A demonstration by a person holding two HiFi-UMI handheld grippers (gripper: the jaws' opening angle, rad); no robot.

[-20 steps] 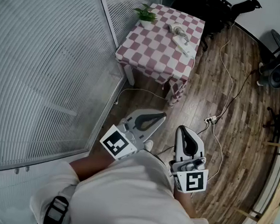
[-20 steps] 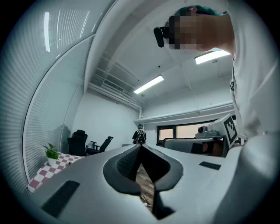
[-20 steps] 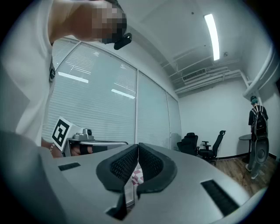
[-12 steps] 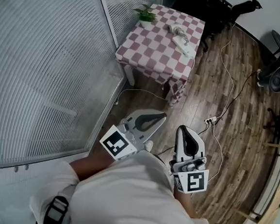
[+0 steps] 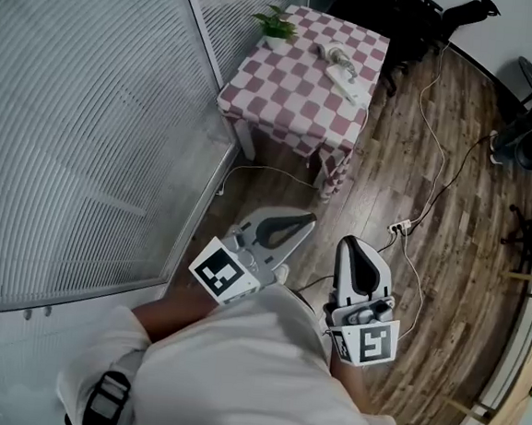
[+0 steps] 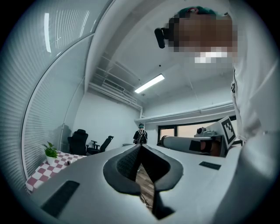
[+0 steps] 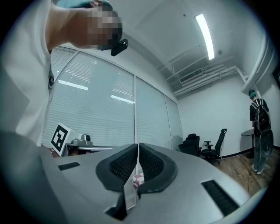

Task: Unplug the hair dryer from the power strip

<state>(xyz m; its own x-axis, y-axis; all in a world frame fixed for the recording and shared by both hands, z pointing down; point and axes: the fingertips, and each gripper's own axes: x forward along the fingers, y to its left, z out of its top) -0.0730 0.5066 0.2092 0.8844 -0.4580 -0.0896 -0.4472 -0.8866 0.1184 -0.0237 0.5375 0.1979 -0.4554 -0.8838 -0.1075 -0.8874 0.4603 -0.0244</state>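
The hair dryer (image 5: pixel 335 54) lies on the far side of a table with a pink and white checked cloth (image 5: pixel 285 98), beside a white power strip (image 5: pixel 351 89). Both are small in the head view, and the plug cannot be made out. My left gripper (image 5: pixel 310 220) and right gripper (image 5: pixel 354 244) are held close to the person's body, well short of the table, above the wooden floor. In the gripper views the left gripper (image 6: pixel 141 146) and the right gripper (image 7: pixel 138 146) are both shut, with nothing between the pads.
A small potted plant (image 5: pixel 279 25) stands on the table's far left corner. A glass wall with blinds (image 5: pixel 89 117) runs along the left. A second power strip (image 5: pixel 401 228) with long cables lies on the floor. Office chairs (image 5: pixel 450 15) and a person (image 7: pixel 259 131) are farther off.
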